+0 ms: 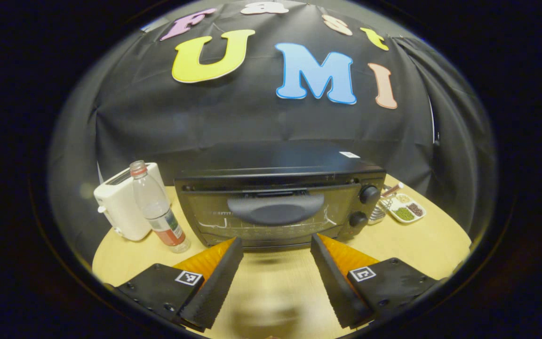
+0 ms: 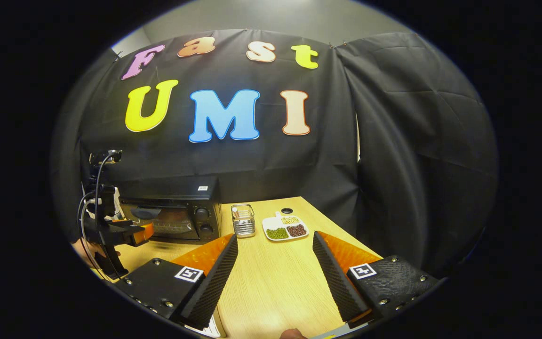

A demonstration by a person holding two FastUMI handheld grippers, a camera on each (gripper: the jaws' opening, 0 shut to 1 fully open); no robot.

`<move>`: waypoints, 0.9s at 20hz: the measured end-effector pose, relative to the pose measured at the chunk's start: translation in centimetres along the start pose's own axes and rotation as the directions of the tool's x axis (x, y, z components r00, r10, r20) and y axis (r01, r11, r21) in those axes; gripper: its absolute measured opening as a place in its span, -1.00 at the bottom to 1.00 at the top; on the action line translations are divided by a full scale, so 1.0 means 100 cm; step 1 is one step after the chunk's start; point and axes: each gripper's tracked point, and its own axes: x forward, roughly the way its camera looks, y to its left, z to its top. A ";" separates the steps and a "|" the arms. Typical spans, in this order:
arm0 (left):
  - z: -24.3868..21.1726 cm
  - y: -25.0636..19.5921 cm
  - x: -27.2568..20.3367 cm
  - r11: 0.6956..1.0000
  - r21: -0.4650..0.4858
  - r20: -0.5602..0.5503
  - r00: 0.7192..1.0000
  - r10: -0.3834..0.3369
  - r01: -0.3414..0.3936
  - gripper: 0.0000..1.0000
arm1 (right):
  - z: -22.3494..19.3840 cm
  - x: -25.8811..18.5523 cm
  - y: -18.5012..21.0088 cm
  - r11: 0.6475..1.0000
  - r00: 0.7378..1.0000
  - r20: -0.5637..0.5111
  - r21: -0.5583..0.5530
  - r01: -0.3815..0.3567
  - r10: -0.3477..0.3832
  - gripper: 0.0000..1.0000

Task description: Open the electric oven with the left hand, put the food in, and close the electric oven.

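- Oven [image 1: 278, 207] is sitting shut, bare table [image 1: 275, 282] before its door; left gripper [image 1: 276, 247] is gaping wide there.
- Right gripper [image 2: 275, 242], spread wide and holding nothing, is showing a food tray [image 2: 284, 228] right of the oven.

Bare table [image 1: 271, 292] lies between the spread fingers of the left gripper [image 1: 276, 245] and the closed door of the electric oven [image 1: 275, 207], so the way to the door handle [image 1: 275, 209] is unobstructed. To the oven's left a water bottle [image 1: 158, 209] and a white toaster [image 1: 120, 207] stand close together beside it; to its right a wire basket [image 2: 243, 220] and a divided dish [image 2: 284, 228] occupy the table. In the right gripper view, open tabletop stretches ahead of the right gripper [image 2: 275, 245], short of the dish.
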 end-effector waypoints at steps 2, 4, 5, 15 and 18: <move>0.015 0.001 0.000 1.000 0.020 0.042 0.999 -0.009 0.008 0.95 | 0.000 0.002 0.005 1.000 1.000 0.005 0.000 -0.007 0.007 0.94; 0.028 -0.002 -0.008 0.999 0.043 0.084 0.996 -0.020 0.016 0.95 | 0.003 0.005 0.011 1.000 1.000 0.010 -0.006 -0.015 0.015 0.94; 0.037 -0.005 -0.014 0.998 0.051 0.112 0.993 -0.032 0.027 0.95 | 0.005 0.004 0.011 1.000 1.000 0.019 -0.009 -0.020 0.020 0.94; 0.114 -0.046 -0.163 0.995 0.093 0.352 0.936 0.010 -0.045 0.96 | 0.054 -0.027 0.006 0.977 0.961 0.174 -0.056 -0.207 0.214 0.94; 0.119 -0.051 -0.217 0.992 0.057 0.392 0.916 0.081 -0.112 1.00 | 0.066 -0.044 -0.005 0.962 0.937 0.217 -0.072 -0.264 0.274 0.94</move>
